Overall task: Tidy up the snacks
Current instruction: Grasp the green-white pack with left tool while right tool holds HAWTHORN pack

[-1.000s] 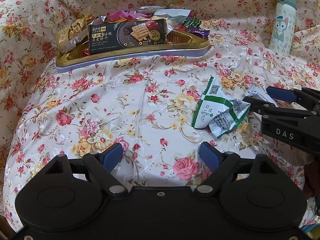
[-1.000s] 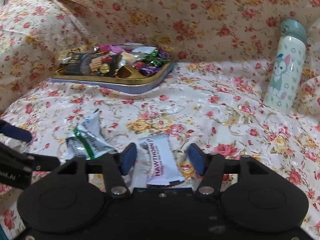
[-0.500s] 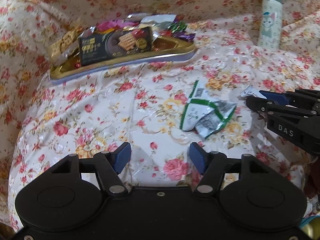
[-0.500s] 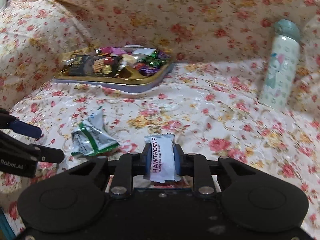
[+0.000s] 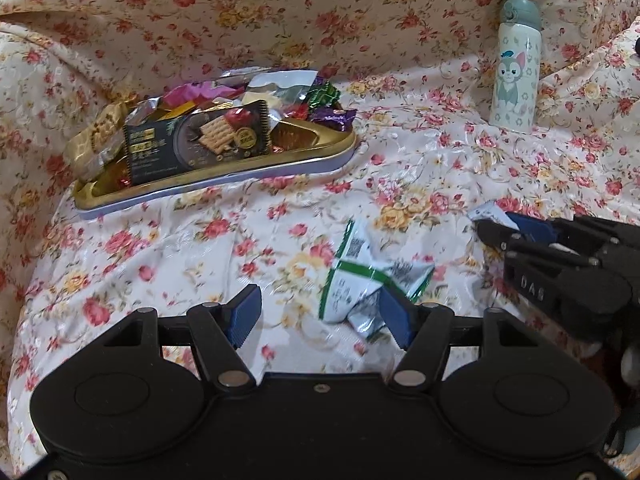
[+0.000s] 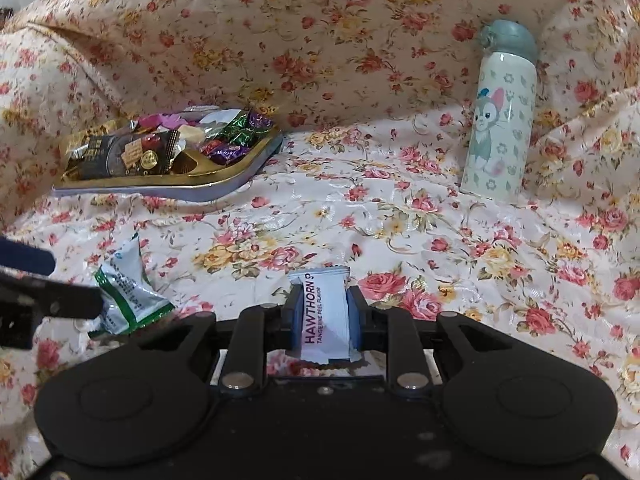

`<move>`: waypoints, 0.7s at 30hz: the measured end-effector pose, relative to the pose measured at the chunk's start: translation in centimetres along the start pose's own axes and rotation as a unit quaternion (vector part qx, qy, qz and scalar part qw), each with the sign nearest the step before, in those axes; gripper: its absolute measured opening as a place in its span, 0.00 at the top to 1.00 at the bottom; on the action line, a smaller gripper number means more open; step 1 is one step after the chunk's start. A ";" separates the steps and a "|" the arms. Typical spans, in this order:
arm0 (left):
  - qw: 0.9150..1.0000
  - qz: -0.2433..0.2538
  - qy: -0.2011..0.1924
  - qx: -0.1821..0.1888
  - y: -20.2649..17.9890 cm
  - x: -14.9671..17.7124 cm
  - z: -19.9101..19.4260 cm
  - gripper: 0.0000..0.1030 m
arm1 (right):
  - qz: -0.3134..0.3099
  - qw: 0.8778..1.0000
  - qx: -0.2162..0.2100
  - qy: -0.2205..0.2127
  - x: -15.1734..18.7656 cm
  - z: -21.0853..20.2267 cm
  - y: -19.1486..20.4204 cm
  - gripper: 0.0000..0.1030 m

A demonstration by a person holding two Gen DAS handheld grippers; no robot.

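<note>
A gold tray (image 5: 240, 178) (image 6: 180, 191) heaped with wrapped snacks lies at the back left of the flowered cloth. My right gripper (image 6: 324, 300) is shut on a white Hawthorn packet (image 6: 326, 322), which stands upright between its blue pads. In the left wrist view that gripper (image 5: 496, 226) comes in from the right with a corner of the packet (image 5: 486, 212) showing. A crumpled green-and-white packet (image 5: 360, 280) (image 6: 124, 300) lies on the cloth. My left gripper (image 5: 320, 316) stands open over it. The packet lies against the right finger (image 5: 394, 316) and well clear of the left one.
A pale bottle with a cartoon cat (image 5: 514, 76) (image 6: 500, 120) stands upright at the back right. The flowered cloth (image 5: 200, 260) rises like a wall behind the tray and the bottle. My left gripper (image 6: 52, 284) shows at the left edge of the right wrist view.
My right gripper has shut on the Hawthorn packet. My left gripper has narrowed and moved right toward the green-and-white packet, which now lies at its right finger.
</note>
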State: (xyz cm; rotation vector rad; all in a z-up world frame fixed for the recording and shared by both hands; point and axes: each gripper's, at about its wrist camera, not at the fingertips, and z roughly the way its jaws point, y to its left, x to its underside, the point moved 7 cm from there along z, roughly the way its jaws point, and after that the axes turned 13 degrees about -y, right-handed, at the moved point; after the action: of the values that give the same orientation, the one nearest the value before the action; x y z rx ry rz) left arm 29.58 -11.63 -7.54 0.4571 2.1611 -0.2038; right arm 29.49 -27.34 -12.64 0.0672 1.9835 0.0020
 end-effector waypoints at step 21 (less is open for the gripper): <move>0.999 0.025 0.022 -0.004 -1.6 -0.3 4.1 0.32 | 0.031 0.999 -0.007 -0.001 0.0 0.1 -0.6 0.76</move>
State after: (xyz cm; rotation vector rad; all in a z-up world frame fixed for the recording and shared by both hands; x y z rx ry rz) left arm 32.16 -14.45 -9.69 0.5155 2.1905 -0.1570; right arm 29.59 -27.90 -12.72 0.1208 1.9788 0.0559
